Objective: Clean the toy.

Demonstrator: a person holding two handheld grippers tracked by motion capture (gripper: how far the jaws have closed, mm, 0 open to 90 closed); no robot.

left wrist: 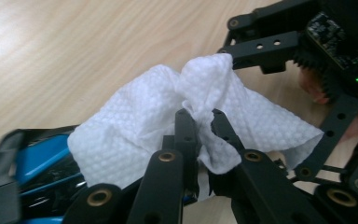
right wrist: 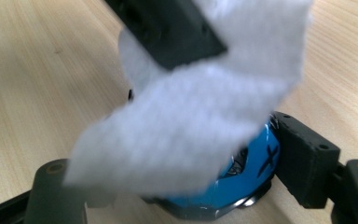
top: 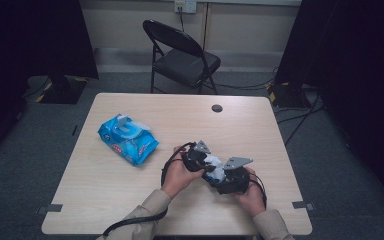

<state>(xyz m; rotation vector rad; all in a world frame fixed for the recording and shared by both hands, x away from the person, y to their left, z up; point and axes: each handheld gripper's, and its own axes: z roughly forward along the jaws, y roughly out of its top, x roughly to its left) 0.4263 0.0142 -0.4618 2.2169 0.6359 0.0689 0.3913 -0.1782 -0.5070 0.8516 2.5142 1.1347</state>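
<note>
Recording lab: black curtains (top: 30, 35), floor cables (top: 300, 112), folding chair (top: 182, 55), bare table (top: 110, 200).

Little text was legible. A black "X"-shaped mark (right wrist: 271, 157) stood on the blue object (right wrist: 242, 177) held between the right gripper's jaws, just inside the jaw at the right of the right gripper view. The blue wipes pack (top: 128, 139), well to the left of the left gripper in the high view, carried red and white print too small to read.
</note>
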